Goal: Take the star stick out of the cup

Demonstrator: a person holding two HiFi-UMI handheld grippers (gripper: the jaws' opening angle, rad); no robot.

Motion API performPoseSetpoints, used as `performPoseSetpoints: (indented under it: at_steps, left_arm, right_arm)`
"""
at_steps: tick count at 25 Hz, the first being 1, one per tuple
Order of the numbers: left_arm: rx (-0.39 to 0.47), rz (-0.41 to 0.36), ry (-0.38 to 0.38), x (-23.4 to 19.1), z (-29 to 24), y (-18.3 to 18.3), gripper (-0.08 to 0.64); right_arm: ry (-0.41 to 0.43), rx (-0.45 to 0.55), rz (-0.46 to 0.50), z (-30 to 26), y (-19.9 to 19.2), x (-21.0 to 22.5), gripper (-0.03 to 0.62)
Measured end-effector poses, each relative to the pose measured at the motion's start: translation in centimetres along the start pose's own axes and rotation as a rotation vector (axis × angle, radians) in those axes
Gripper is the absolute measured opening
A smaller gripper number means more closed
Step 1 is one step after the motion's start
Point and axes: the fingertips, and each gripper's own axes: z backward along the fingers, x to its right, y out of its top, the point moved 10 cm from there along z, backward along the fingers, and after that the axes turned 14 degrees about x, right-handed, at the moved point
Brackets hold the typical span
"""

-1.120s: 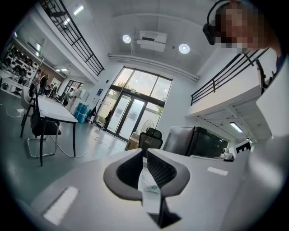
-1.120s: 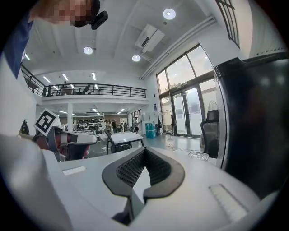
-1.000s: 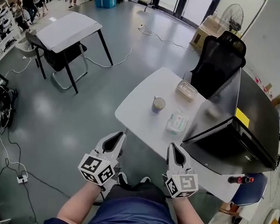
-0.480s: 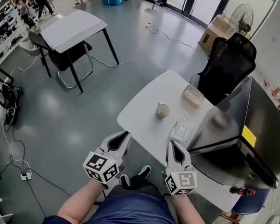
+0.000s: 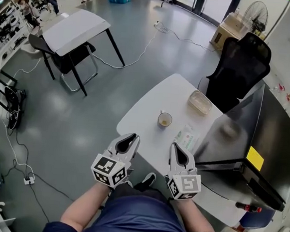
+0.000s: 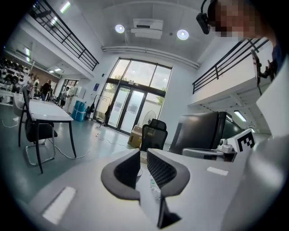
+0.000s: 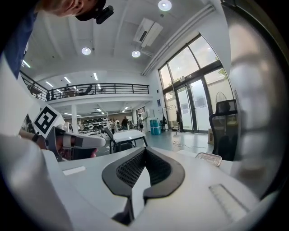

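Observation:
A small cup (image 5: 164, 120) stands near the middle of the white table (image 5: 145, 110) in the head view. What is in it is too small to make out, and I cannot pick out the star stick. My left gripper (image 5: 129, 139) hovers at the table's near edge, short of the cup and to its left. Its jaws are drawn together to a thin slit with nothing between them (image 6: 141, 151). My right gripper (image 5: 175, 147) is level with it, right of the cup, jaws touching and empty (image 7: 145, 149).
A clear lidded container (image 5: 200, 102) and a pack of wipes (image 5: 185, 136) lie on the table beyond and right of the cup. A large black case (image 5: 248, 141) covers the table's right side. A black office chair (image 5: 238, 70) stands behind. Another table (image 5: 77, 30) is far left.
The table and cup sit closer to both grippers than a second ago. The two grippers have drawn a little nearer to each other. Neither has changed its jaws.

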Motion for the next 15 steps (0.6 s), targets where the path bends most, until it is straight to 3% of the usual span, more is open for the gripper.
performPoseSetpoints:
  at_steps: [7,15]
  left_arm:
    - [-0.073,-0.003,-0.002,-0.5,-2.6,-1.7,0.025]
    - [-0.186,-0.036,-0.108,-2.2,-7.2,-3.9,0.026]
  right_arm:
    - [-0.010,0.002,-0.022,-0.3,0.0,1.1,0.008]
    - [-0.131,-0.006,-0.009,-0.9,0.6,1.4,0.006]
